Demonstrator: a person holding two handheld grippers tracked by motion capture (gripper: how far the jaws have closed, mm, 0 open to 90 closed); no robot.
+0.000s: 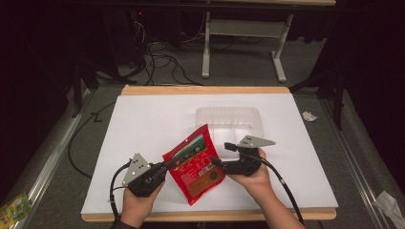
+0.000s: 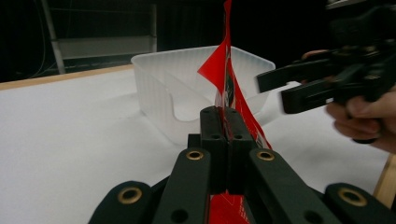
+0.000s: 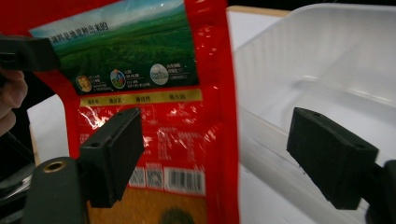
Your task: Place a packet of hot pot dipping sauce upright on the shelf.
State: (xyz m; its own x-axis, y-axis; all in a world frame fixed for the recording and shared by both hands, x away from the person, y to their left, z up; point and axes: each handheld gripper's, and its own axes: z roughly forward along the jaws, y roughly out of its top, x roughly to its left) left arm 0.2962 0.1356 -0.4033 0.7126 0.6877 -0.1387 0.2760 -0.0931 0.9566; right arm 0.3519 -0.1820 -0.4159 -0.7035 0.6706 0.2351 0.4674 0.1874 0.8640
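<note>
The red pouch (image 1: 195,164) hangs above the white surface (image 1: 143,124), just in front of the clear plastic tray (image 1: 229,119), its edge clamped in the left hand-held gripper (image 2: 223,122). The right hand-held gripper (image 3: 215,154) is released, its jaws straddling the pouch's other edge without pressing. This looks like the second grasp before loading the tray; next, those jaws must close squarely on that edge.

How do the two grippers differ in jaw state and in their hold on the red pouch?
The left gripper has its jaws shut, clamping an edge of the red pouch; the right gripper stands open, its pads not pressing on the pouch. In the right gripper view the pouch's edge lies between the open jaws, with the clear plastic tray behind. Both are black, hand-held, and meet at the pouch.
</note>
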